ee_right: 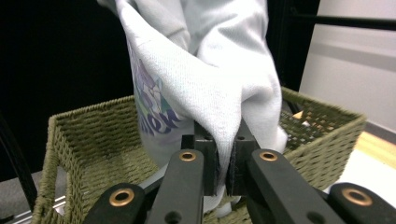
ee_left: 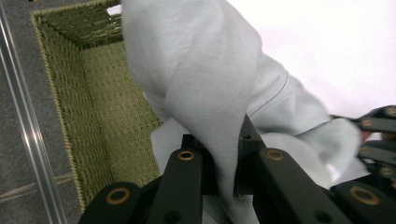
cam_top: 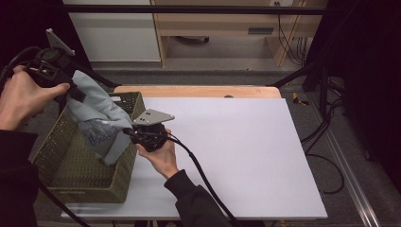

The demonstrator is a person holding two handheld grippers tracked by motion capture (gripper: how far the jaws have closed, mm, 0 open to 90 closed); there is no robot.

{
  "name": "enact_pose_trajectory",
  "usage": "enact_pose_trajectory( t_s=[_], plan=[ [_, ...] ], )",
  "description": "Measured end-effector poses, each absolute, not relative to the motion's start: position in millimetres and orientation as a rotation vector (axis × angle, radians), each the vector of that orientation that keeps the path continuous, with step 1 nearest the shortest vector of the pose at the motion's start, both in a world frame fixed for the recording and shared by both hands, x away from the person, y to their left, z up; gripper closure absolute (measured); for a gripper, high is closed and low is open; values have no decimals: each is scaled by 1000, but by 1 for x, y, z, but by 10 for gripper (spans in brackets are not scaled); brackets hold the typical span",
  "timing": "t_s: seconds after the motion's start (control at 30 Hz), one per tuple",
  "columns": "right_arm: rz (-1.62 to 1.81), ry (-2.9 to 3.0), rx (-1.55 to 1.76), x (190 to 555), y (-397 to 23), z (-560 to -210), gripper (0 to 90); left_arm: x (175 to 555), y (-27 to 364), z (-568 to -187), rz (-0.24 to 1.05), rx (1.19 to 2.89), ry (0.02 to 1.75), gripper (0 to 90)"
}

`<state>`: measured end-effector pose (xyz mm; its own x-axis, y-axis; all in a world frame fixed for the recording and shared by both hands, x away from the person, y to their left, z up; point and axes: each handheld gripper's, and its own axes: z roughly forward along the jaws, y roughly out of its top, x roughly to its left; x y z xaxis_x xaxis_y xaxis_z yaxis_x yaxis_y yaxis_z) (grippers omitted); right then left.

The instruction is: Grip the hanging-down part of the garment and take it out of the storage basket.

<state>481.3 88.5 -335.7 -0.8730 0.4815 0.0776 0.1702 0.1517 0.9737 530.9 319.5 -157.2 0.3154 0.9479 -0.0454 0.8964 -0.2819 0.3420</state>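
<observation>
Pale grey-blue sweatshirt (cam_top: pixel 97 118) with a purple printed design hangs in the air above a woven olive-green basket (cam_top: pixel 56 156), stretched between two grips. The left hand-held gripper (cam_top: pixel 71 92), raised at the far left of the high view, has its black jaws pinched tight on an upper fold of the fabric; its own camera shows the cloth (ee_left: pixel 205 93) squeezed between the pads, with the basket's inside (ee_left: pixel 102 107) below. The right hand-held gripper (cam_top: pixel 130 131), just beside the basket's right wall, is clamped on a lower fold (ee_right: pixel 224 116) of the same garment. The basket sits at the left end of a white worktop (cam_top: pixel 236 151). A dark cable (cam_top: pixel 203 175) trails from the right hand-held gripper across the worktop toward the person's sleeve (cam_top: pixel 194 198).
</observation>
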Motion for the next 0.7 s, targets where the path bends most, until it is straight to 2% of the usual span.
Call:
enact_pose_trajectory(
  t_s=[0.7],
  plan=[
    [1799,2012,610,472,40,-278,865,530,302,-153,226,2276,1603,827]
  ],
)
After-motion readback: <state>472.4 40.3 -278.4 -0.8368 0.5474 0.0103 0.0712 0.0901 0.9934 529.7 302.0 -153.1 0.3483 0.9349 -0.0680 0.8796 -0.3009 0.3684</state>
